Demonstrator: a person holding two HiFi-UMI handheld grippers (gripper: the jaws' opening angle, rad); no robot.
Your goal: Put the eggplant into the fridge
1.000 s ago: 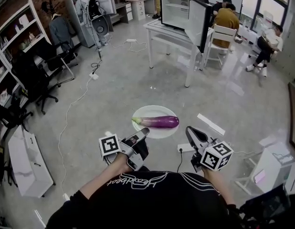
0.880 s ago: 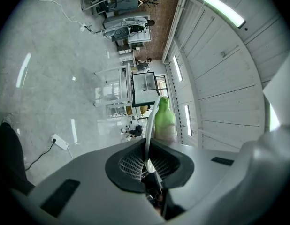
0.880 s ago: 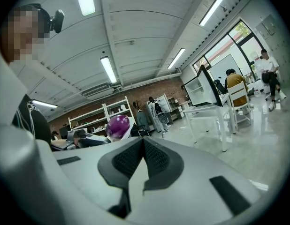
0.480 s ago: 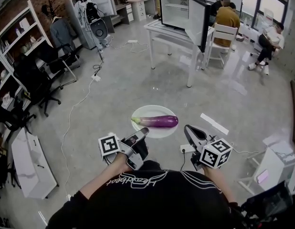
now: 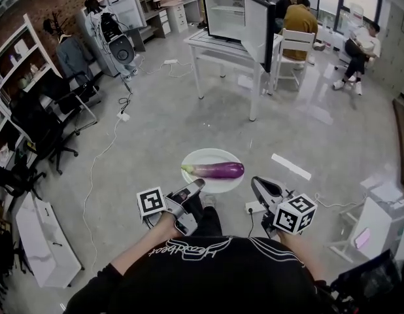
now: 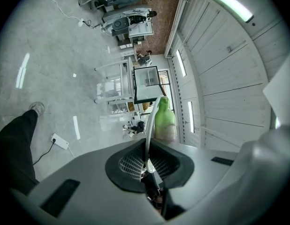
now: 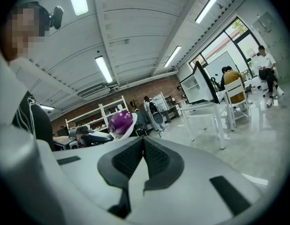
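A purple eggplant [image 5: 218, 170] with a green stem lies on a white plate [image 5: 197, 157], carried above the floor in the head view. My left gripper [image 5: 198, 185] is shut on the plate's near-left rim; in the left gripper view the thin rim [image 6: 152, 121] runs into the jaws, with the green stem [image 6: 164, 118] beyond. My right gripper [image 5: 256, 184] is shut just off the plate's right edge, nothing between its pads; the eggplant's purple end [image 7: 119, 122] shows past it. The fridge [image 5: 226, 15] stands on a white table [image 5: 218, 47], its door [image 5: 256, 29] open.
People sit on chairs [image 5: 295, 42] behind the table. Office chairs [image 5: 55, 113] and shelves [image 5: 16, 57] line the left side. Cables and a power strip [image 5: 254, 207] lie on the floor. A white cabinet [image 5: 42, 237] stands at near left, white equipment [image 5: 369, 231] at near right.
The floor, table and fridge have shifted left in the head view as the person moved. The plate with the eggplant kept its place between the grippers.
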